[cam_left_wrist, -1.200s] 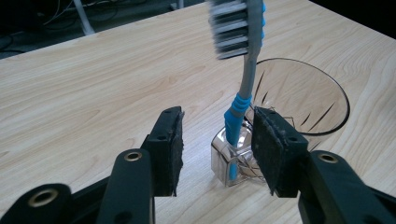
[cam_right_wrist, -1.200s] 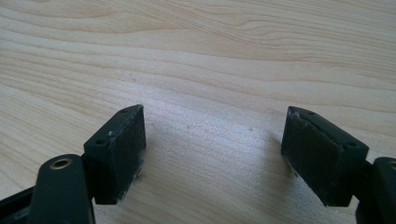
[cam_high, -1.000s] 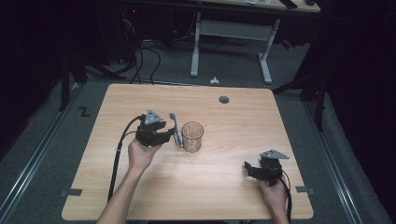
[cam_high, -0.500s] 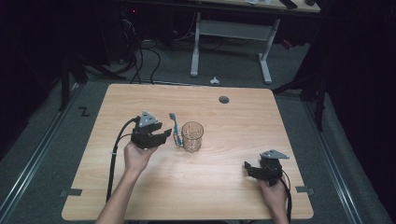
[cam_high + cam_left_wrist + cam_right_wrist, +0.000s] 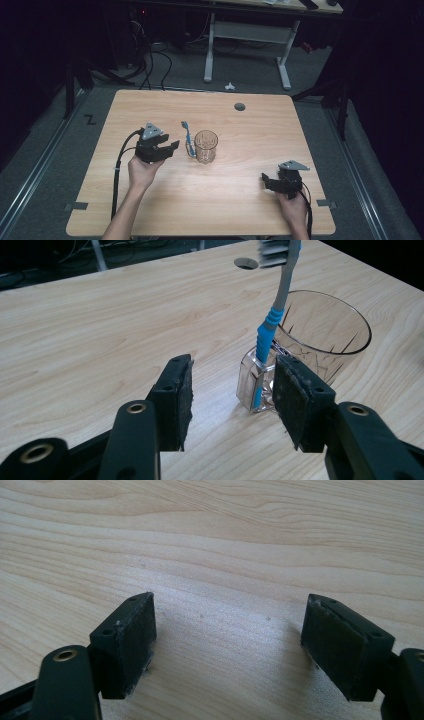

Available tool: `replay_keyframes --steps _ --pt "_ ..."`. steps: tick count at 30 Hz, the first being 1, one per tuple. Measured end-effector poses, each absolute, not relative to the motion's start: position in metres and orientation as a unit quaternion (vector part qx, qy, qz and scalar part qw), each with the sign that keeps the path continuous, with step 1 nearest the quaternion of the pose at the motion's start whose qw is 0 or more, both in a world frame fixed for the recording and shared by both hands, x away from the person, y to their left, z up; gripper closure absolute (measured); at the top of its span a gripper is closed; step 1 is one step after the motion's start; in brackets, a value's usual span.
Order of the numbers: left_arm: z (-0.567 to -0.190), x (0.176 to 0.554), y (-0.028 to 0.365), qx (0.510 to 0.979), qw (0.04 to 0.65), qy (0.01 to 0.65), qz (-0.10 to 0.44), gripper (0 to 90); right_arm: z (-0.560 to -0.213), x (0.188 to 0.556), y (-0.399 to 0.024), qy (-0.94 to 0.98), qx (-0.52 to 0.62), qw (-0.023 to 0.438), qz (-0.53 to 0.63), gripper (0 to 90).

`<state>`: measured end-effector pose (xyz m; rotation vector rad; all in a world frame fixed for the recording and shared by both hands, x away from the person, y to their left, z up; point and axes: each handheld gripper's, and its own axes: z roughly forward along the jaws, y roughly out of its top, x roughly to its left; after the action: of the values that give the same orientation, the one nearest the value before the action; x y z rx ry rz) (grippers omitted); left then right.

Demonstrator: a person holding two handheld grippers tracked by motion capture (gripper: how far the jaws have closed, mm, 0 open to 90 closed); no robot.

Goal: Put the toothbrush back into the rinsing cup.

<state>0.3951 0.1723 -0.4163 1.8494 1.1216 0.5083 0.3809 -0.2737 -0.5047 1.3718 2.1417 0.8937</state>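
Note:
A grey and blue toothbrush (image 5: 266,335) stands upright in a small clear holder (image 5: 250,390) against the left side of a clear glass (image 5: 325,335). In the high view the toothbrush (image 5: 188,136) and the glass (image 5: 206,146) sit mid-table. My left gripper (image 5: 171,147) is just left of the toothbrush and points at it. Its jaws are open with nothing between them. In its own view my left gripper (image 5: 232,375) is a short way from the holder. My right gripper (image 5: 265,179) rests open near the front right of the table, and in its own view my right gripper (image 5: 227,610) is over bare wood.
The wooden table (image 5: 300,150) has a round cable hole (image 5: 240,106) at the back, right of centre. Black cables trail from both grippers toward the front edge. Behind the table, on the floor, stand a white desk frame (image 5: 245,35) and cables.
My left gripper has drawn back to the left, away from the toothbrush, which stays standing by the glass. The right gripper has not moved.

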Motion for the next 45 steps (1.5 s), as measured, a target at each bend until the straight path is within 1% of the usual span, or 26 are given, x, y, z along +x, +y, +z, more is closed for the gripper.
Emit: replay_keyframes --steps 9,12,25,39,45 --pt "-0.421 0.389 0.182 0.739 0.447 0.463 0.201 50.2 -0.505 0.381 -0.274 0.775 0.496 0.221 0.323 22.1" --pt "-0.424 0.388 0.185 0.736 0.451 0.468 0.19 50.2 -0.505 0.381 -0.274 0.775 0.496 0.221 0.323 22.1" --pt "-0.431 0.381 0.189 0.732 0.455 0.473 0.181 50.2 -0.505 0.381 -0.274 0.775 0.496 0.221 0.323 22.1" --pt "-0.442 0.377 0.192 0.735 0.444 0.481 0.176 48.9 -0.505 0.381 -0.274 0.775 0.496 0.221 0.323 22.1" --pt "-0.452 0.374 0.192 0.739 0.434 0.486 0.173 48.4 -0.505 0.381 -0.274 0.775 0.496 0.221 0.323 22.0"
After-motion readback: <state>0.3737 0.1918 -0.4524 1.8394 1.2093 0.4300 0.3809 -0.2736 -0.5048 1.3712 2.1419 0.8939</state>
